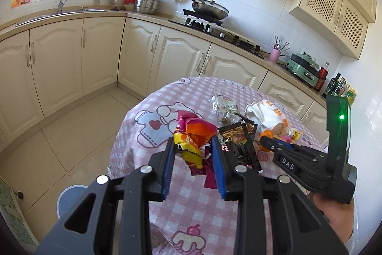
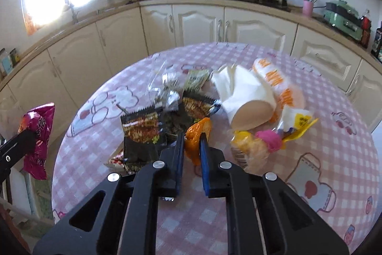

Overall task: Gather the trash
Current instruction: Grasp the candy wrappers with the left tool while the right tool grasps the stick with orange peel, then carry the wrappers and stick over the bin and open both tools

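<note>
My left gripper (image 1: 192, 141) is shut on a crumpled magenta, orange and yellow snack wrapper (image 1: 191, 135), held above the left edge of the round table (image 1: 191, 202). The same wrapper (image 2: 38, 135) hangs at the far left of the right wrist view. My right gripper (image 2: 192, 136) is shut on an orange wrapper (image 2: 198, 135) at the near side of the trash pile; it also shows in the left wrist view (image 1: 262, 139). The pile holds black noodle packets (image 2: 140, 133), clear and silver foil (image 2: 169, 92), a white paper cup (image 2: 243, 97), an orange-printed white bag (image 2: 277, 80) and yellow and pink wrappers (image 2: 265, 140).
The table has a pink checked cloth (image 2: 322, 171). A blue round bin (image 1: 71, 200) stands on the tiled floor left of the table. Cream cabinets (image 1: 59, 59), a sink, a hob with a wok (image 1: 210, 7) and worktop bottles ring the room.
</note>
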